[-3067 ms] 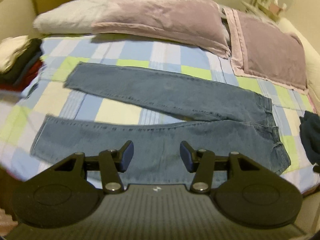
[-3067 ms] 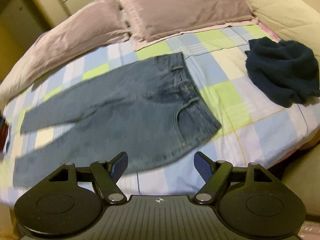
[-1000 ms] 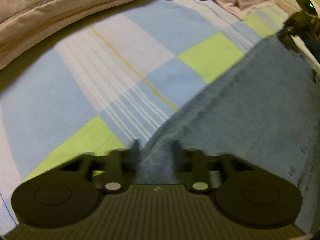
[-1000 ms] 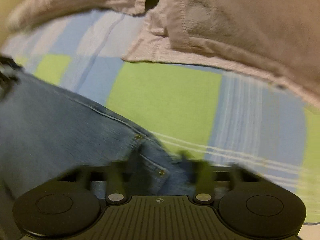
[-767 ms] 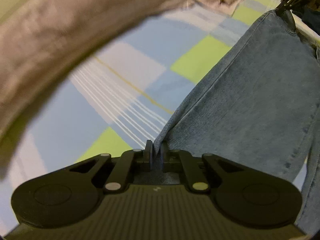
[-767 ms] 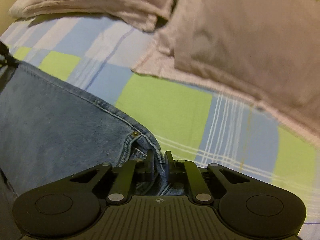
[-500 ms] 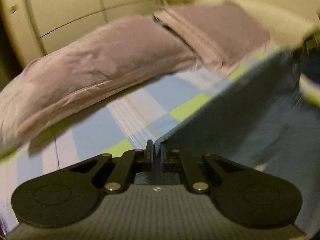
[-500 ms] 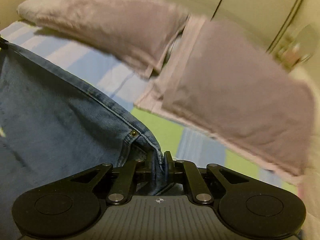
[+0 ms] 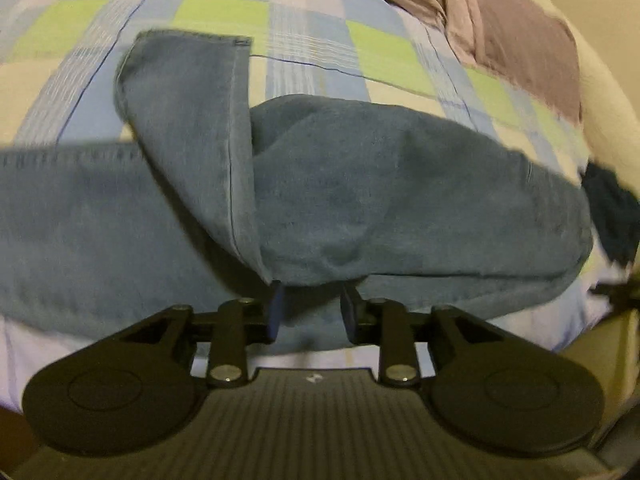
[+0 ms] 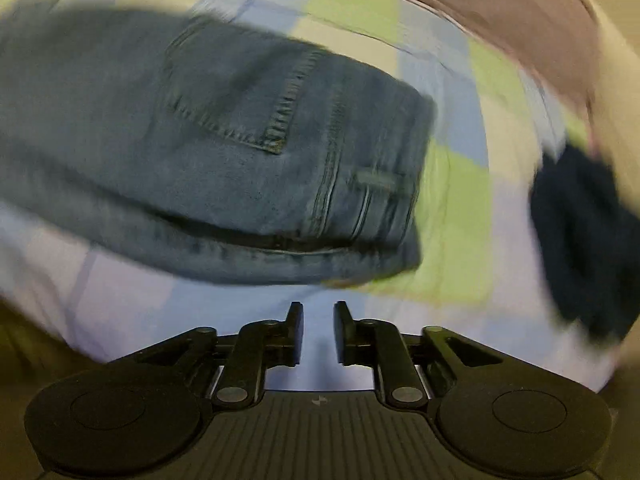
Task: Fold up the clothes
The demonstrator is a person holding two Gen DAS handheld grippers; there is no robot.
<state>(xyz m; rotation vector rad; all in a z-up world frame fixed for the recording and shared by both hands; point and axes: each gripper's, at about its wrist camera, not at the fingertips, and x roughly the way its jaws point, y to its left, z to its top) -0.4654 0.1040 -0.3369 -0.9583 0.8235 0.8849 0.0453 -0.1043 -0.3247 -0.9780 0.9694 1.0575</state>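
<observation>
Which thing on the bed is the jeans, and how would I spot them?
Look at the bed's checked sheet in blue, green and cream. The jeans lie across its near side. They are faded blue denim with stitched seams and a back pocket, unlike the dark bundle beside them.

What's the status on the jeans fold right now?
Left gripper open, right gripper open, both empty. Jeans folded lengthwise on the checked bedspread, one leg end skewed. Dark garment beside them, apart.

A bed with a blue, green and white checked sheet [image 9: 224, 12] carries blue denim jeans [image 9: 360, 200] near, mauve pillows [image 9: 520, 28] far right, a dark navy garment [image 10: 580, 240] right.
</observation>
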